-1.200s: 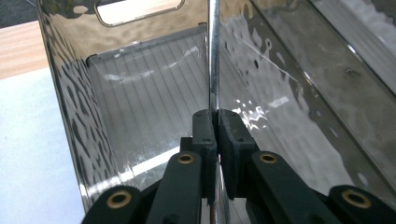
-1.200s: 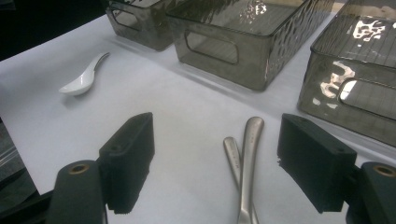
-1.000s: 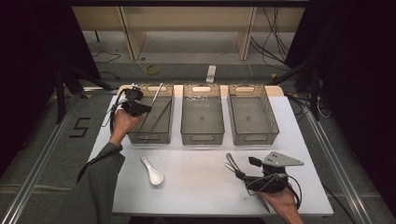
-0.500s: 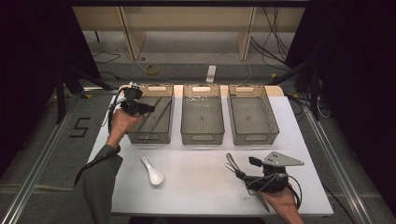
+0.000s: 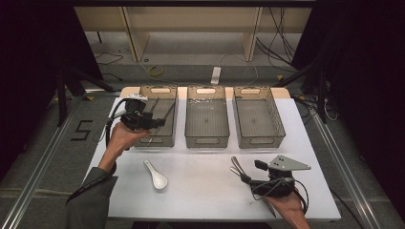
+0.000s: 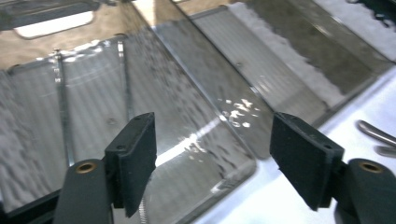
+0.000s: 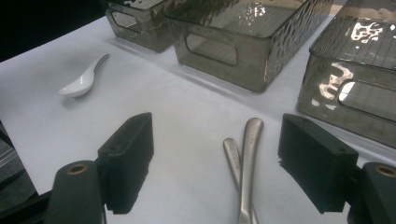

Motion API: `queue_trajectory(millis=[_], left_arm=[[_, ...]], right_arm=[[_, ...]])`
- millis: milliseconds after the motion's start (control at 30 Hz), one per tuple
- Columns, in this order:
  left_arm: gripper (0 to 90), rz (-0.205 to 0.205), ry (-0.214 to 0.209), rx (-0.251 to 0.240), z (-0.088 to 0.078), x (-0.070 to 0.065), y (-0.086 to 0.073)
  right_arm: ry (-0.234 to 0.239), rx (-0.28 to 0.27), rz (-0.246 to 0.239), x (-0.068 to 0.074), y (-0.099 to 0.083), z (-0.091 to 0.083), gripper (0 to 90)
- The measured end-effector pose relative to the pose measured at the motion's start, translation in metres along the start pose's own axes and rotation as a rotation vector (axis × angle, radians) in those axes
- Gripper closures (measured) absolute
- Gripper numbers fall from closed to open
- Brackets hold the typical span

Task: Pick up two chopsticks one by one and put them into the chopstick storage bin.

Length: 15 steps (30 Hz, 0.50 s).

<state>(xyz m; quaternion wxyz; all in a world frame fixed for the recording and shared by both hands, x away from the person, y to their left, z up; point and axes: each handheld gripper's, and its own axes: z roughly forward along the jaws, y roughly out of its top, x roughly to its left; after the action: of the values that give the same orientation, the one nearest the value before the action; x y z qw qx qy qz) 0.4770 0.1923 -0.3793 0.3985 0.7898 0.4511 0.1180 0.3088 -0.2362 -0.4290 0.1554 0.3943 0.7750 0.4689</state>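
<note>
Left gripper, jaws just opening and empty, is hovering over the leftmost smoky translucent plastic bin holding thin metal utensils. Right gripper, jaws spread, is flanking two steel handles on the white table.

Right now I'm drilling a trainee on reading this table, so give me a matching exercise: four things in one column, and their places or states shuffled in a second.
Things:
1. white spoon
2. metal utensils
3. left gripper
4. middle bin

Places or states:
A. jaws apart above the left bin, nothing between them
B. lying side by side on the table between the right gripper's open jaws
C. on the white tabletop, in front of the left bin
D. between two other smoky clear bins

Pairs: 1-C, 2-B, 3-A, 4-D
</note>
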Motion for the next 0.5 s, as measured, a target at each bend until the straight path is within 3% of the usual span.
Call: queue_trajectory(millis=[200, 300, 500], left_arm=[[26.8, 0.042, -0.051, -0.012, 0.0, -0.017, -0.007], [25.5, 0.083, -0.071, -0.014, 0.002, -0.024, -0.011], [22.7, 0.105, -0.114, -0.008, 0.004, -0.032, -0.018]], right_arm=[[0.007, -0.008, 0.006, -0.001, 0.0, -0.001, 27.3], [0.007, -0.012, 0.001, -0.001, 0.0, -0.002, 27.2], [-0.001, -0.016, 0.005, -0.001, -0.001, -0.003, 25.2]])
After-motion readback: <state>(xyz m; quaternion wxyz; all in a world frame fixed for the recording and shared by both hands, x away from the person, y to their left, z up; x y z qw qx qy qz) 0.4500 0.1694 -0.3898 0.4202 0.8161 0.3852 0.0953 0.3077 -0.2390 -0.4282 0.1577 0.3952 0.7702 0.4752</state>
